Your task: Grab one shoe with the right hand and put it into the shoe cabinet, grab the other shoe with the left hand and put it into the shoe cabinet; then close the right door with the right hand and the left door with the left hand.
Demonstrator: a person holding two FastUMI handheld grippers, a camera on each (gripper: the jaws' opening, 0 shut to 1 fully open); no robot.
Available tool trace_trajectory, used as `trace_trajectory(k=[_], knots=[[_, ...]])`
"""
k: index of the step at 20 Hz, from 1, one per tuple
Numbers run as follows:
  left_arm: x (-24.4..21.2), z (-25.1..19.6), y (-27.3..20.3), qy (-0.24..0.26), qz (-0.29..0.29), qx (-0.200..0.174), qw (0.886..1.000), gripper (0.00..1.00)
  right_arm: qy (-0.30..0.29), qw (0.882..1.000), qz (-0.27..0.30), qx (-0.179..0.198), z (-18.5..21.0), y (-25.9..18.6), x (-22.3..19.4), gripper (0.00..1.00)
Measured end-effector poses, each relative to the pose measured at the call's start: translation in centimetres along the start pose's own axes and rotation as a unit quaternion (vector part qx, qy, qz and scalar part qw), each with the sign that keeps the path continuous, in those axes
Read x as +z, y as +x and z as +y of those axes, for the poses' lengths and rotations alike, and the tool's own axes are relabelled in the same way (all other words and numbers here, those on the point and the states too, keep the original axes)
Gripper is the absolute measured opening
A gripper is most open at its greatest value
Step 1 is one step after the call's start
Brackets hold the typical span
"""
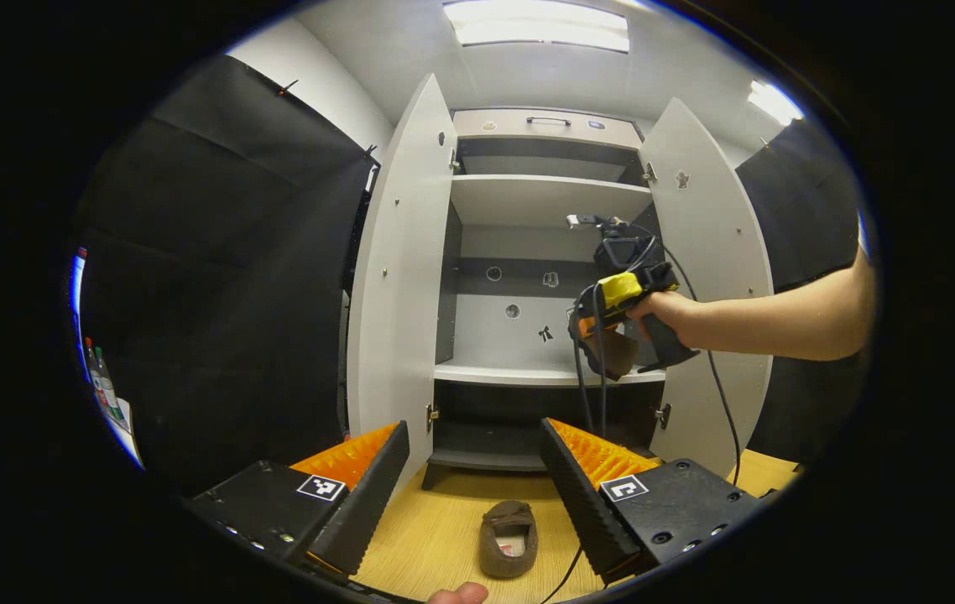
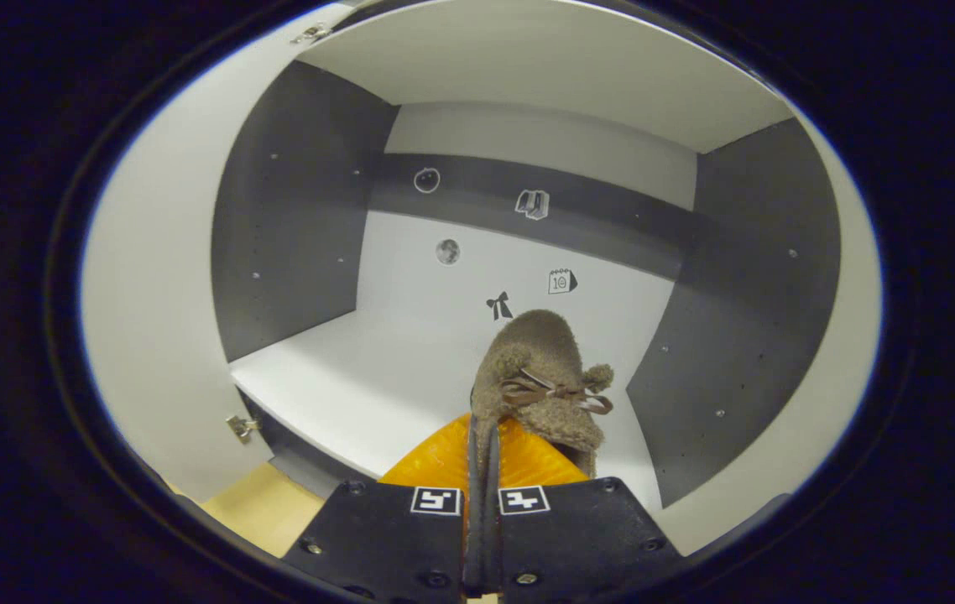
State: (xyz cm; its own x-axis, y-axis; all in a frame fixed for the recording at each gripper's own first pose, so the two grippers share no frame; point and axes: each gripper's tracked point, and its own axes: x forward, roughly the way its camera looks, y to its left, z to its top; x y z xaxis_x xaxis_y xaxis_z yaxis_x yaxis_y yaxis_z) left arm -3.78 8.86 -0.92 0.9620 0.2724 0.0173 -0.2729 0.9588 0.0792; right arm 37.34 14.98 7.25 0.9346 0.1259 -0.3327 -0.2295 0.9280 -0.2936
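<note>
In the right gripper view the right gripper (image 2: 482, 457) has its fingers clenched on a brown shoe (image 2: 545, 377), held over the shoe cabinet (image 2: 318, 369) shelf. The left gripper (image 1: 469, 470) fingers are spread; the other shoe (image 1: 508, 537) lies on the surface at 6 o'clock

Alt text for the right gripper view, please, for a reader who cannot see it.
The right gripper, shut on the edge of a brown fuzzy shoe, holds it over the white shelf inside the open shoe cabinet. Small stickers dot the cabinet's back wall.
</note>
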Motion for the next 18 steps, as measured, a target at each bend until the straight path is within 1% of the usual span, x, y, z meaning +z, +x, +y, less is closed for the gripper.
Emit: trace_trajectory(k=[2,3,4,5,7,9,10,11,14,16,17,18], knots=[[-0.1,0.6,0.1,0.001,-0.001,0.008,1.000,0.94,-0.014,0.999,0.035,-0.004,0.3,2.0,-0.5,0.04],[0.0,1.0,0.2,0.000,-0.003,0.012,1.000,0.99,-0.016,0.999,0.046,-0.011,0.4,2.8,-0.5,0.04],[0.0,1.1,0.3,-0.002,-0.005,0.015,1.000,0.95,-0.011,0.998,0.058,-0.009,0.9,3.5,-0.9,0.04],[-0.1,1.2,0.5,-0.004,-0.004,0.018,1.000,0.95,-0.003,0.997,0.073,-0.001,1.6,4.0,-1.3,0.04],[-0.5,1.5,0.6,-0.006,0.003,0.019,1.000,0.94,0.007,0.996,0.089,0.000,2.0,5.1,-1.6,0.04],[-0.8,2.1,0.8,0.001,0.006,0.025,1.000,0.94,0.013,0.996,0.091,-0.005,2.0,5.6,-1.4,0.04],[-0.6,2.5,0.9,0.003,0.003,0.029,1.000,0.99,0.013,0.996,0.092,-0.005,2.0,5.8,-1.5,0.04],[-0.5,2.6,0.9,0.004,0.001,0.032,0.999,0.94,0.012,0.996,0.090,-0.007,1.9,5.7,-1.3,0.04],[-0.4,2.7,0.8,-0.001,-0.001,0.034,0.999,0.95,0.011,0.996,0.085,-0.016,1.5,5.9,-1.2,0.08],[-0.1,2.8,0.9,-0.003,-0.004,0.033,0.999,0.95,0.010,0.996,0.085,-0.017,1.4,5.7,-1.2,0.13],[0.0,2.8,1.0,-0.003,-0.006,0.033,0.999,0.95,0.010,0.996,0.086,-0.016,1.3,5.5,-1.1,0.13],[0.2,2.9,1.0,-0.003,-0.009,0.035,0.999,0.95,0.009,0.996,0.087,-0.014,1.4,4.9,-1.1,0.16]])
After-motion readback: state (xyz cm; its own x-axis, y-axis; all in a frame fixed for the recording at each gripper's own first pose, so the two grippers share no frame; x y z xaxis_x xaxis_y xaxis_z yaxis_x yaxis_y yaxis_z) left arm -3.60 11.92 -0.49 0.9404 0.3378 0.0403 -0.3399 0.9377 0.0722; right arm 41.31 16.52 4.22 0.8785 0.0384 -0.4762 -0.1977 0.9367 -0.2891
